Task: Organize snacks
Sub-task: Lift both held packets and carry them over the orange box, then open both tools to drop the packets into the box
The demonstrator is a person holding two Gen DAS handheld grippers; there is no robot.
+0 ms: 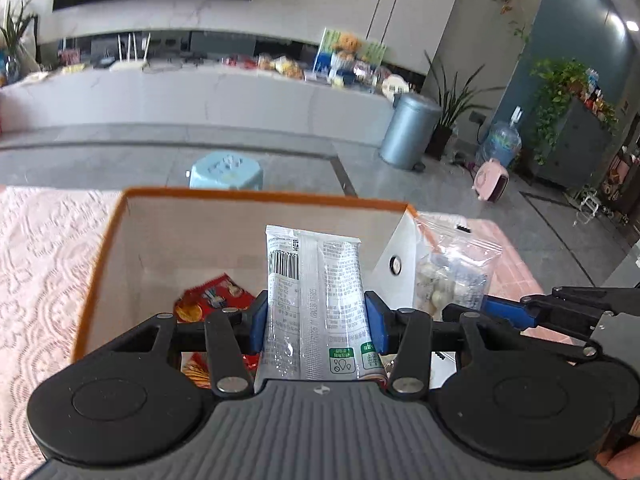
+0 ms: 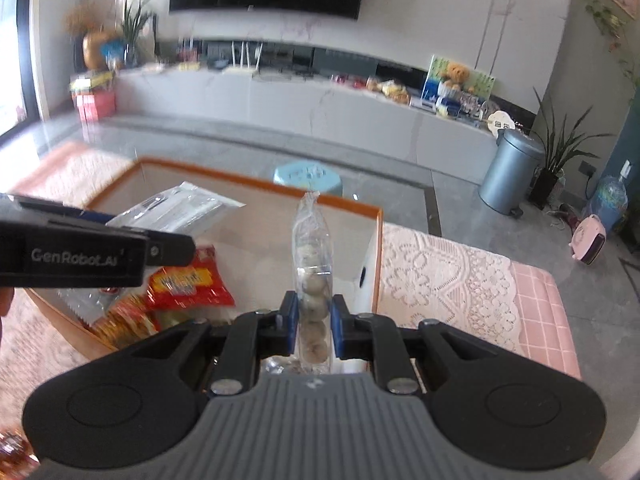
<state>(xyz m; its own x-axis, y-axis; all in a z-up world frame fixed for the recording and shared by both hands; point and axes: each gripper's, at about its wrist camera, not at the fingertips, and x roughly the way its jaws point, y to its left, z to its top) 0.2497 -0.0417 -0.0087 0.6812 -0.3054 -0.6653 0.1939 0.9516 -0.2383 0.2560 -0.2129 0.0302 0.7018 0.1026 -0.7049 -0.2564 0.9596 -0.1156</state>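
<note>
The left gripper is clamped about halfway open on a silver-white foil snack packet printed with a barcode and green symbols; its blue pads press the packet's two long edges, and the packet stands upright over the mouth of a white cardboard box with an orange rim. The right gripper is closed tight on a narrow clear plastic bag of round pale balls, held edge-on and upright, its crimped top rising above the box's far rim.

Inside the box lie red and orange snack packets, touching one another on the floor of it. The box rests on a table covered with a pale pink lace cloth.

The left wrist view shows the clear bag face-on just beyond the box's right wall, with the right gripper reaching in from the right edge. The right wrist view shows the left gripper side-on at the left, the foil packet tilting out from it over the box, and a larger heap of red packets than the other camera reveals. It also shows pink tiled cloth at the table's right end
</note>
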